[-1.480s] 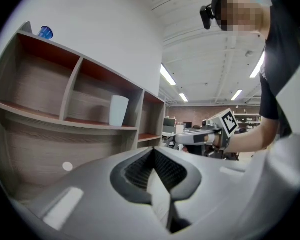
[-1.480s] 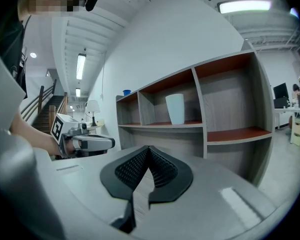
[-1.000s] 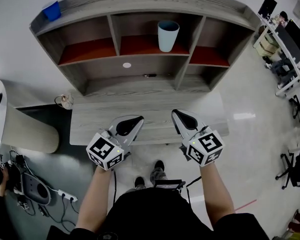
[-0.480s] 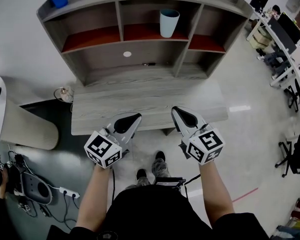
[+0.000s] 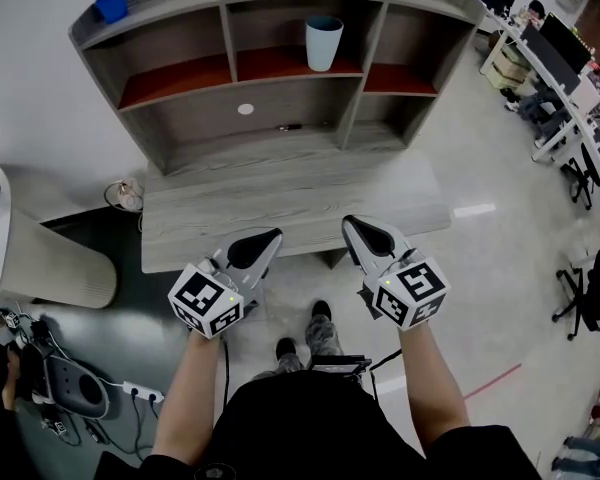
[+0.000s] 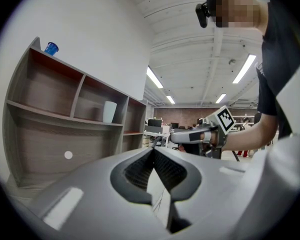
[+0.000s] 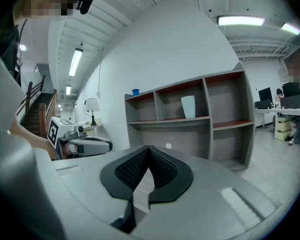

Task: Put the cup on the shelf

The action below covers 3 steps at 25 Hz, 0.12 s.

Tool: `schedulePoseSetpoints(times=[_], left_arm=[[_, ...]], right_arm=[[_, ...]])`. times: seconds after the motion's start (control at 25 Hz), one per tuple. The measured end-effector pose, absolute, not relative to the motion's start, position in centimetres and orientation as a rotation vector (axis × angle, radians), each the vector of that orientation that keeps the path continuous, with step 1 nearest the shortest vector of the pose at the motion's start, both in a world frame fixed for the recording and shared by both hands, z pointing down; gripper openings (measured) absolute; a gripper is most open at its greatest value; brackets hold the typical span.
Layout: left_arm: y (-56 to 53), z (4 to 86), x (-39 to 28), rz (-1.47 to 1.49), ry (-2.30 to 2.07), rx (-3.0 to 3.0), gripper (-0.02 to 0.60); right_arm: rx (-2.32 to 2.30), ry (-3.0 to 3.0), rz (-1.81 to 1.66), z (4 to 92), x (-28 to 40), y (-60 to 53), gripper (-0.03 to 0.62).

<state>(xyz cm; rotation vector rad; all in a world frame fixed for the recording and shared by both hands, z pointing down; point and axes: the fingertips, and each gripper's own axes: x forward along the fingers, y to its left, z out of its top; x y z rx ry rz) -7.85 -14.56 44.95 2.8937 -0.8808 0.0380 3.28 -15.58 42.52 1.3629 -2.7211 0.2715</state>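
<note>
A pale blue cup (image 5: pixel 322 42) stands upright on the red middle compartment of the grey wooden shelf unit (image 5: pixel 280 138); it also shows in the left gripper view (image 6: pixel 109 112) and the right gripper view (image 7: pixel 188 106). My left gripper (image 5: pixel 273 236) and right gripper (image 5: pixel 348 224) are held side by side over the near edge of the low grey table (image 5: pixel 290 203), well short of the shelf. Both grippers are shut with nothing between the jaws. Each gripper sees the other: the right gripper (image 6: pixel 160 140) and the left gripper (image 7: pixel 107 145).
A small blue container (image 5: pixel 111 4) sits on the shelf unit's top left. A white lamp (image 5: pixel 40 253) and cables lie at the left on the floor. Desks and office chairs (image 5: pixel 570 98) stand at the right. My feet (image 5: pixel 302 336) are just behind the table.
The head view has drifted: shelf and table sit a little further up and left in the picture. Both grippers stay shut in the same spot over the table's near edge.
</note>
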Motion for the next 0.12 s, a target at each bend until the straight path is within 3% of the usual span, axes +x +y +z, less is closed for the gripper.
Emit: schedulePoseSetpoints(times=[0.12], left_arm=[[-14.23,44.94,-7.74,0.038,-0.876,2.894,-0.002]], right_arm=[[1.364,-2.720,0.270,42.49,3.30,-15.21,0.011]])
